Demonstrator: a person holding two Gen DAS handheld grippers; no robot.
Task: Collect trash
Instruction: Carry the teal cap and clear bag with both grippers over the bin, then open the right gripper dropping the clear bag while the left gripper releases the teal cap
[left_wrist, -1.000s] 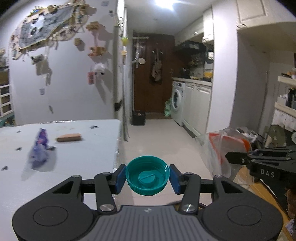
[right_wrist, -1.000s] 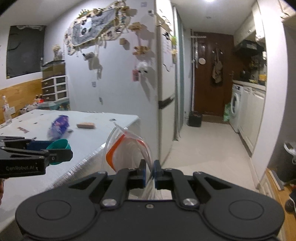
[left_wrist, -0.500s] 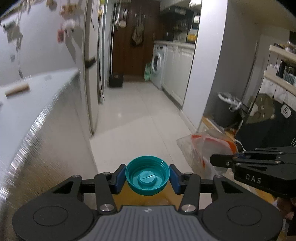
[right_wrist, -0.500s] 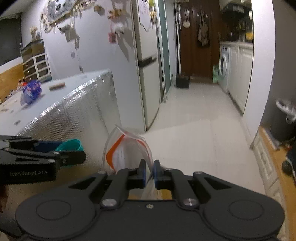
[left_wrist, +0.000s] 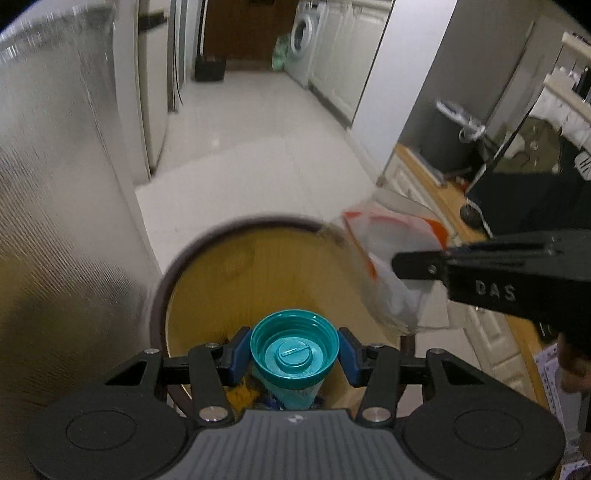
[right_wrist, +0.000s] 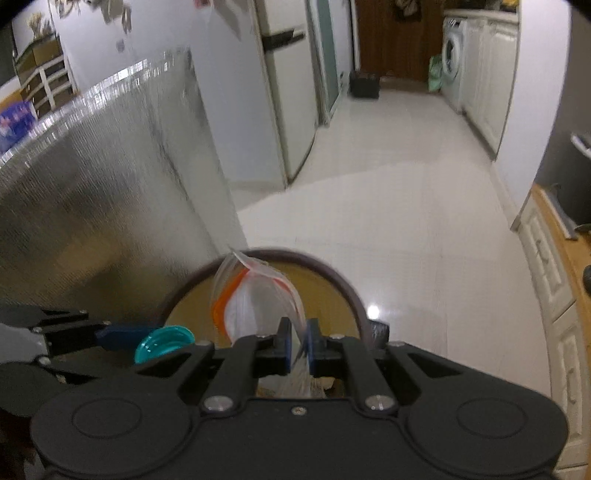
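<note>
Cap (left_wrist: 294, 350) teal, clamped in left gripper (left_wrist: 294, 352) over bin (left_wrist: 236, 225) mouth, poised for drop | plastic bag (right_wrist: 255, 295) pinched by right gripper (right_wrist: 298, 345), above same bin | foil-clad worktop (right_wrist: 92, 177) beside.
</note>
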